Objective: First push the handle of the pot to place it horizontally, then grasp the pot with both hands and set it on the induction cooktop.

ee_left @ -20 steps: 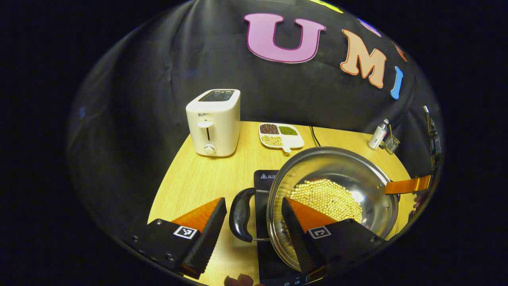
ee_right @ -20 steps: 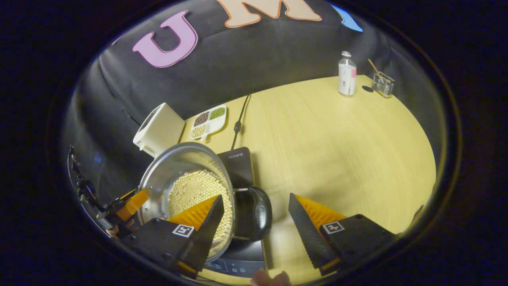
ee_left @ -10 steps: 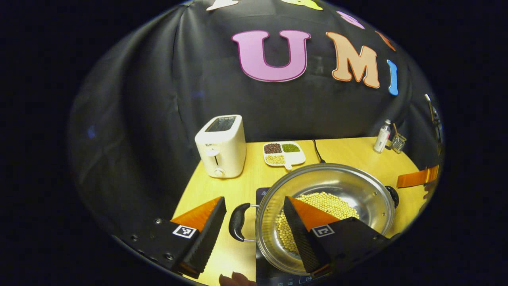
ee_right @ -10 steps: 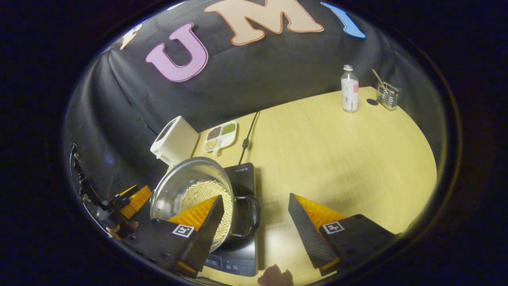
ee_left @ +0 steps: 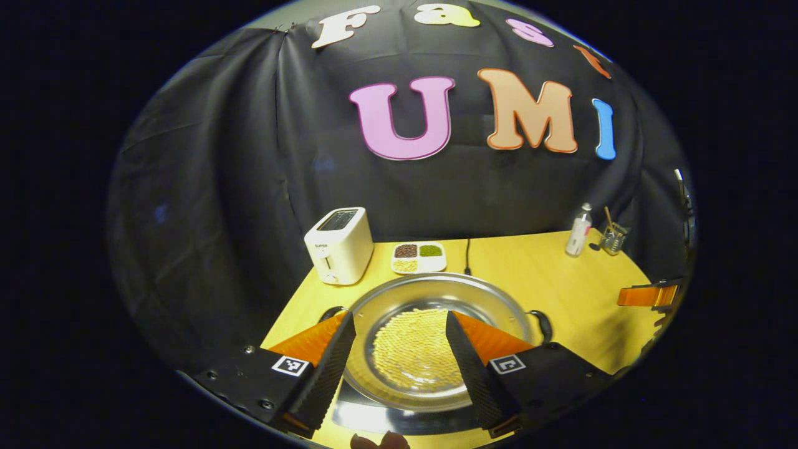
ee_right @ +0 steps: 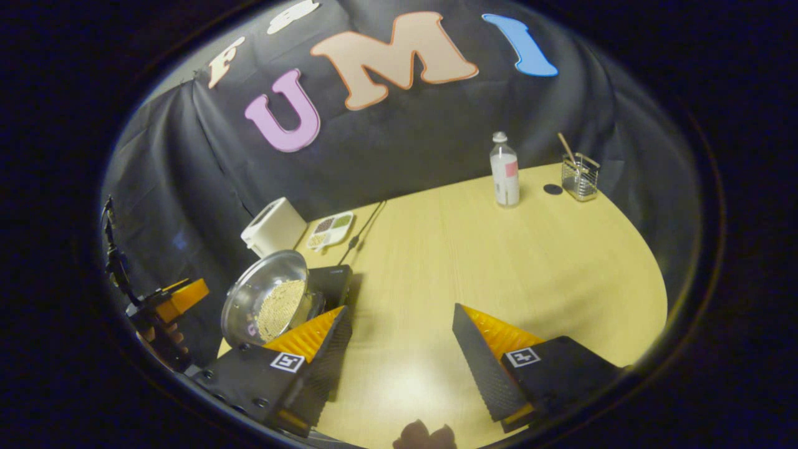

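In the left gripper view, the left gripper (ee_left: 399, 355) sits at the bottom centre with its two fingers spread wide and nothing between them; they frame the steel pot (ee_left: 436, 298) from in front without touching it. The pot, its floor covered with pale soybeans (ee_left: 414, 355), sits on the dark induction cooktop (ee_left: 374, 419), whose front edge shows at the bottom of the frame. One black pot handle (ee_left: 543, 324) juts from the pot's right side, level with the rim. Behind the pot, toward the middle of the frame, stand a white toaster (ee_left: 338, 245) and a divided dish of beans (ee_left: 418, 257), with a black power cord (ee_left: 467, 255) running back to the cloth wall. At the right, on the light wooden table (ee_left: 548, 280), are a plastic bottle (ee_left: 578, 230) and a small wire holder (ee_left: 611, 239). In the right gripper view, the right gripper (ee_right: 399, 349) is at the bottom centre, likewise wide open and empty, over bare tabletop and well apart from the pot, which lies at lower left on the cooktop. The other gripper appears at the far left edge, held by a hand (ee_right: 163, 337).
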A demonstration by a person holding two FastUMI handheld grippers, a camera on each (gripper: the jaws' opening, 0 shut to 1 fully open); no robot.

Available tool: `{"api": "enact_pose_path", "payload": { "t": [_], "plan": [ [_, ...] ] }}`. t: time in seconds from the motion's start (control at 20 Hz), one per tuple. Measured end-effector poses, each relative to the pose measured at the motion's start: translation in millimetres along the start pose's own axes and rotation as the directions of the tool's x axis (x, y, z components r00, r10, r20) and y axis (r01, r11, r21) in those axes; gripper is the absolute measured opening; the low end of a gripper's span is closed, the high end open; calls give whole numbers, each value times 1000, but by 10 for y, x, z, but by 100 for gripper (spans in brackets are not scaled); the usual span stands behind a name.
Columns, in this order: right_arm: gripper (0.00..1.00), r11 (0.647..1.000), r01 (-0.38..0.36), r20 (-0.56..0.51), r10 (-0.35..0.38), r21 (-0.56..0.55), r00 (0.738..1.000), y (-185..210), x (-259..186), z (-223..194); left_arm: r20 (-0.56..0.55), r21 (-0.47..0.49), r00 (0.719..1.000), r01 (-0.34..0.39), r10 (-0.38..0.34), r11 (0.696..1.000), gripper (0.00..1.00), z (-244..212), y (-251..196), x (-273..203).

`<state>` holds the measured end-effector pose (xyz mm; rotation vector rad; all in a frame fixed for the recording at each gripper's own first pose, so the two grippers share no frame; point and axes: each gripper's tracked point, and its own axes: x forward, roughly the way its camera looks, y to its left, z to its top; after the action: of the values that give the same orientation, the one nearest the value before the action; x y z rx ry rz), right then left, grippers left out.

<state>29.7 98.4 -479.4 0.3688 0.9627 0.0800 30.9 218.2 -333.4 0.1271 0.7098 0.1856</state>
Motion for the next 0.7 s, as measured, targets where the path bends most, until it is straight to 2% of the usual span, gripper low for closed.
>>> {"api": "enact_pose_path", "payload": {
  "t": [0.05,0.25,0.3,0.35,0.4,0.55,0.7],
  "plan": [
    [92,1000,-5,13,5,-8,1000,-70,-86,49,5,3,1000,2,-2,1000,90,44,-156,-106],
    [92,999,-13,129,17,-36,991,-206,-535,514,85,-20,996,23,-21,1000,90,499,-647,-438],
    [100,998,-1,153,9,-55,988,-239,-634,618,107,-22,994,36,-34,999,89,603,-751,-489],
    [92,998,9,174,3,-70,985,-261,-746,708,119,-24,992,53,-50,998,89,674,-825,-533],
    [92,997,13,199,2,-74,980,-249,-863,826,146,-25,987,78,-73,997,89,808,-929,-632],
    [92,996,23,298,4,-87,954,-132,-1269,1220,252,-24,963,103,-94,994,89,1257,-971,-956],
    [92,991,46,382,5,-124,924,85,-1675,1507,325,-51,941,112,-89,992,89,1492,-899,-1317]
  ]
}}
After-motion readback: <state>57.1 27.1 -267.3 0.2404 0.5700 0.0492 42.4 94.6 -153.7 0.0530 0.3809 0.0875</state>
